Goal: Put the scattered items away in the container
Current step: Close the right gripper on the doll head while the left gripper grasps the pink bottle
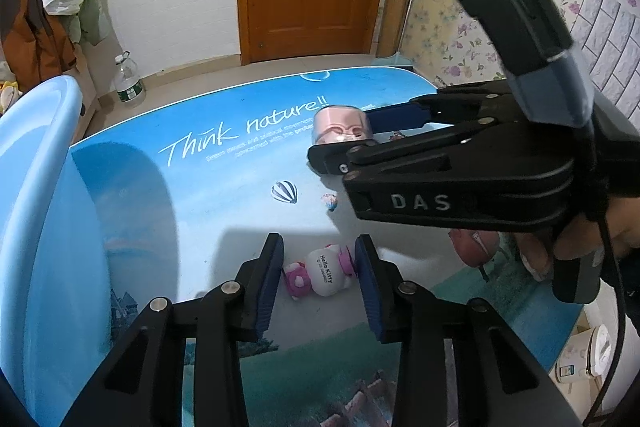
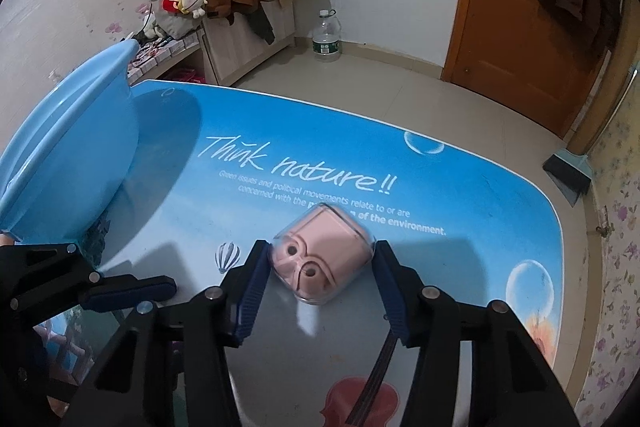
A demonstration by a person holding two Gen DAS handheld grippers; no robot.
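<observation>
risk: right tongs (image 2: 320, 291) apart, straddling pink plastic case in clear rounded shell (image 2: 323, 258) on worktop (image 2: 460, 187); slick shell may squirt out on closing. left tongs (image 1: 318, 283) apart around white-pink "hello kitty" figurine (image 1: 320, 273). light blue plastic basin (image 1: 36, 187) left. worktop print: "think nature!!"; tool marked "das".

The desk (image 2: 460, 187) carries a printed headline, "Think nature!!", and under it smaller lines reading "Green issues and political movements relate to or are concerned with the ... of the environment.", with a middle part hidden behind the pink case (image 2: 322, 259). The right hand-held gripper (image 1: 344, 147) bears the white letters "DAS" on its black body. The small white and pink toy (image 1: 320, 273) lying near the left hand-held gripper (image 1: 318, 285) is marked "Hello Kitty", with a smaller line below it too tiny to read.
</observation>
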